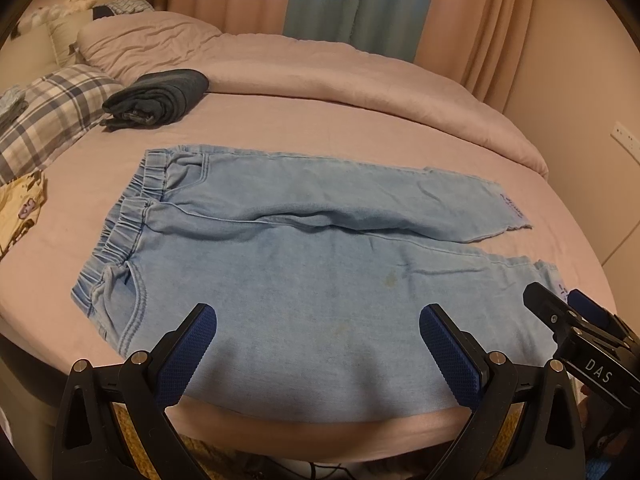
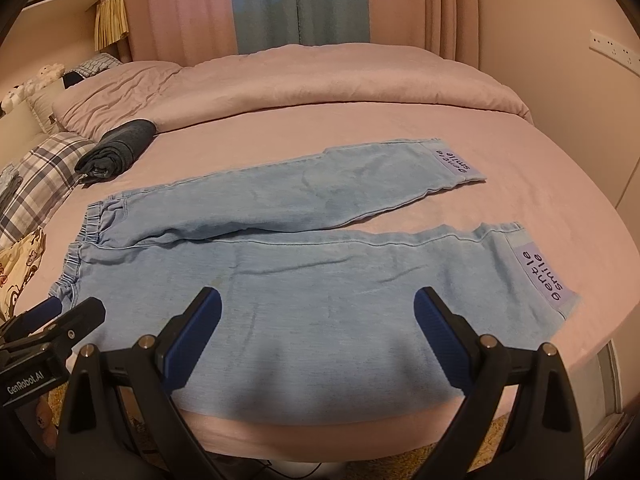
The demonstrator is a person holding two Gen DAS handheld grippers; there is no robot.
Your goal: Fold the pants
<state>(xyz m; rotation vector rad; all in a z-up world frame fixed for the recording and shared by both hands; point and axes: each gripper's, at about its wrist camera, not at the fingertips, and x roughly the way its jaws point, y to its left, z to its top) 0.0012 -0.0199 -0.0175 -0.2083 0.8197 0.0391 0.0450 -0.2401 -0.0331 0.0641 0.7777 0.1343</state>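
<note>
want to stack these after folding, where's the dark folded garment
The dark folded garment lies far left on the bed, beside the plaid pillow, beyond the waistband of the light blue pants.

Pants (image 1: 304, 280) matt denim; pads (image 1: 188, 354) seemingly textured rubber

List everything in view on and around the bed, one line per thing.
pants: one, light blue denim, spread flat on the near part of the bed, waistband left, legs apart at the cuffs
labels: two, lilac with dark lettering, one on each cuff
bed sheet: one, pink, under the pants
duvet: one, pink, bunched along the far side
folded clothes: one dark blue pile, far left
plaid pillow: one, blue and white, left edge
curtains: pink with a blue panel, behind the bed
left gripper: open, black with blue pads, above the near leg
right gripper: open, same colours, above the near leg
</note>
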